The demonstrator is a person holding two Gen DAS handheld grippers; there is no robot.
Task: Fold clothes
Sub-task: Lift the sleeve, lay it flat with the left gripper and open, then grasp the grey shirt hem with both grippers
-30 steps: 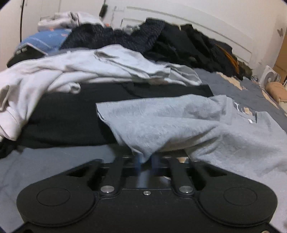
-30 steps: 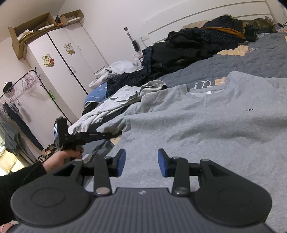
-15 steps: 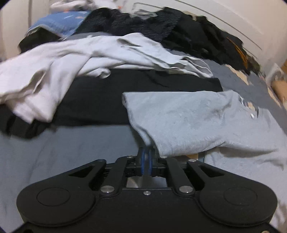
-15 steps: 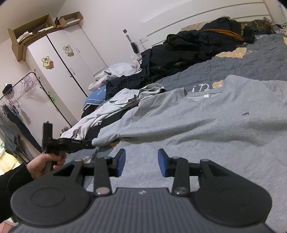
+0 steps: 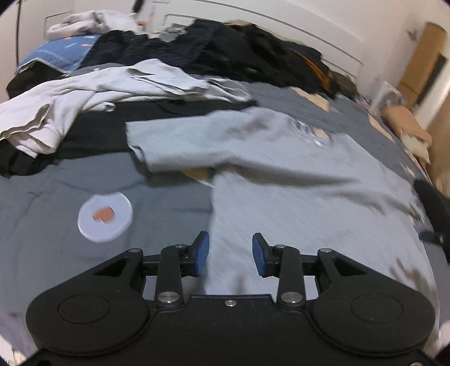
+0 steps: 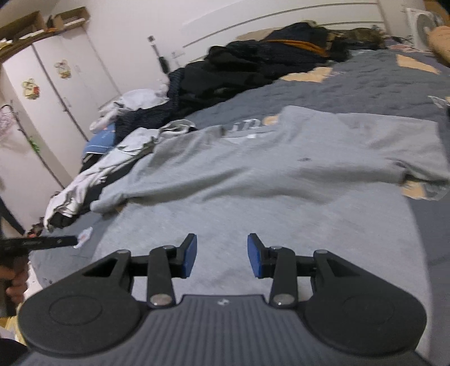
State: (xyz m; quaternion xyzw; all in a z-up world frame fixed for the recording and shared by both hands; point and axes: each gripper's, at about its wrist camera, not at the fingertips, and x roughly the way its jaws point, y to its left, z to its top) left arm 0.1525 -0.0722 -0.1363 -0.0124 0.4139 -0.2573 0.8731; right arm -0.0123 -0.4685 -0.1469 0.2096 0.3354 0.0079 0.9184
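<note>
A grey T-shirt [image 5: 295, 180] lies spread flat on the bed, its left sleeve [image 5: 168, 140] stretched out toward the clothes pile. My left gripper [image 5: 230, 253] hovers over the shirt's lower left hem, its jaws opening with nothing between them. In the right wrist view the same T-shirt [image 6: 267, 174] fills the middle, and my right gripper [image 6: 221, 254] stands open above its lower part, holding nothing. The left gripper's tip [image 6: 50, 241] shows at the left edge there, in a person's hand [image 6: 17, 281].
A heap of white, black and dark clothes [image 5: 157, 70] lies along the far side of the bed. A round white patch with an orange mark [image 5: 104, 216] sits on the grey quilt [image 5: 56, 202]. A white wardrobe [image 6: 56, 84] and a fan [image 6: 422, 25] stand beyond.
My left gripper let go of the shirt's left sleeve, opened, and drew back toward the hem. The sleeve now lies flat. The right view swung right across the shirt.
</note>
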